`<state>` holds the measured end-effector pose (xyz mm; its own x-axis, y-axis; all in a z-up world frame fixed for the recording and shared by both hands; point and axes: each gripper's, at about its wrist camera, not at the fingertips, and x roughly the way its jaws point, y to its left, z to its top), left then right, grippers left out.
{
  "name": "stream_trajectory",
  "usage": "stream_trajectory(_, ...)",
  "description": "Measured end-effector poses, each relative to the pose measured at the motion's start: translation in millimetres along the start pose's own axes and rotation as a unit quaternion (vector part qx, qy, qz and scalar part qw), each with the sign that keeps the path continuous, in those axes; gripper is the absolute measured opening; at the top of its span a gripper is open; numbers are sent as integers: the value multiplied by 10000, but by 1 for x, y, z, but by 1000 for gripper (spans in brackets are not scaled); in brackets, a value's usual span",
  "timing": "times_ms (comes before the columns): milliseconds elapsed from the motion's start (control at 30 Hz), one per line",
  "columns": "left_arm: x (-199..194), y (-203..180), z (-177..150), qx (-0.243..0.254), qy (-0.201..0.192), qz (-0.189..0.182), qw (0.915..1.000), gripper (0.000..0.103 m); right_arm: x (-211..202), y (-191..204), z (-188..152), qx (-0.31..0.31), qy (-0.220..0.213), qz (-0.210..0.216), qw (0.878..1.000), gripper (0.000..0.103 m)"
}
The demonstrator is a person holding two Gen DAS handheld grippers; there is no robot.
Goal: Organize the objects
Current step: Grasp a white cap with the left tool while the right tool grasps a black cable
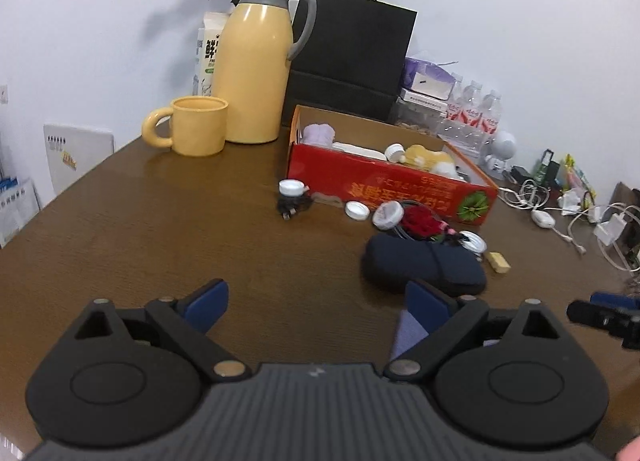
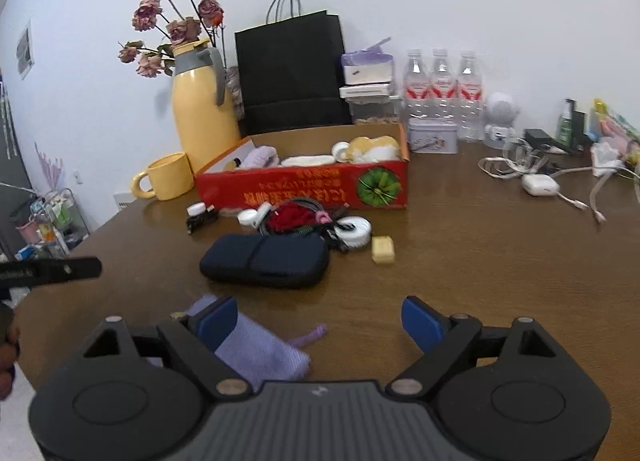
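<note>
A: Surface first; brown wood-grain table (image 2: 480,281), slightly glossy, with a rounded edge at the left; plain white wall (image 2: 440,1) behind it; a wire rack (image 2: 60,221) with clutter stands on the floor at far left in the right wrist view.

B: Back row noted; smooth yellow jug (image 1: 252,73) with grey collar and handle; matching yellow mug (image 1: 196,127) just beside it; dried pinkish roses (image 2: 168,21) behind the jug; matte black paper bag (image 2: 292,73) with cord handles; three clear plastic water bottles (image 2: 440,89) with red labels; white cables (image 2: 560,181) lie loose on the right.

A: Task items; red cardboard box (image 2: 304,185), open-topped, rectangular, holding a lilac cloth roll, white lids and a yellow soft thing; in front of it, white round caps (image 1: 357,211), a red fuzzy thing (image 2: 290,219) tangled with dark cord, a small yellow block (image 2: 383,249); near those, a dark blue oblong fabric case (image 2: 264,265) with rounded corners.

B: Lilac knitted pouch (image 2: 256,349) lies flat on the table, close below the right gripper (image 2: 318,321), partly behind its left blue pad.

A: Fingers; right gripper spread wide, nothing between the pads; left gripper (image 1: 316,305) likewise wide, over bare table, gripping nothing.
</note>
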<state>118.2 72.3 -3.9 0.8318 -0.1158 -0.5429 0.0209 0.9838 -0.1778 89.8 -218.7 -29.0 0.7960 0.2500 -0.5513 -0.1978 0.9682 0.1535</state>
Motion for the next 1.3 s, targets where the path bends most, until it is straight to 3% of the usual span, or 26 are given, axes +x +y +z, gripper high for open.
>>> stream_trajectory(67, 22, 3, 8, 179, 5, 53, 9998, 90, 17, 8, 12, -189, -17, 119, 9997, 86)
stream_trajectory(200, 87, 14, 39, 386, 150, -206, 9989, 88, 65, 34, 48, -642, -77, 501, 9967, 74)
stream_trajectory(267, 123, 20, 55, 427, 266, -102, 9987, 86, 93, 46, 64, -765, -101, 665, 9948, 71)
stream_trajectory(333, 152, 25, 69, 485, 319, -13, 9983, 77, 124, 57, 75, -833, 74, 759, 9936, 65)
stream_trajectory(400, 175, 32, 79, 498, 366, -204, 9979, 76, 151, 67, 81, -955, 241, 830, 9917, 63)
stream_trajectory(467, 198, 40, 83, 412, 645, -387, 9963, 68, 168, 73, 79, -1009, 366, 864, 9905, 63)
stream_trajectory(533, 212, 43, 82, 361, 811, -449, 9950, 52, 182, 77, 75, -968, 484, 878, 9902, 63)
stream_trajectory(600, 214, 41, 83, 492, 807, -533, 9941, 34, 190, 77, 71, -920, 551, 866, 9905, 63)
stream_trajectory(700, 207, 33, 78, 690, 817, -702, 9918, 30, 195, 76, 67, -865, 562, 840, 9911, 63)
stream_trajectory(833, 183, 7, 69, 1074, 669, -524, 9906, 29, 188, 70, 67, -792, 485, 718, 9931, 63)
stream_trajectory(1067, 108, -37, 56, 965, 379, -1394, 9848, 29, 132, 43, 66, -621, 71, 490, 9968, 63)
stream_trajectory(1167, 95, -59, 36, 855, 614, -1849, 9771, 30, 106, 25, 56, -526, 0, 347, 9980, 63)
stream_trajectory(1300, 104, -84, 2, 793, 1111, -1703, 9759, 31, 80, -4, 29, -223, 187, 204, 9994, 64)
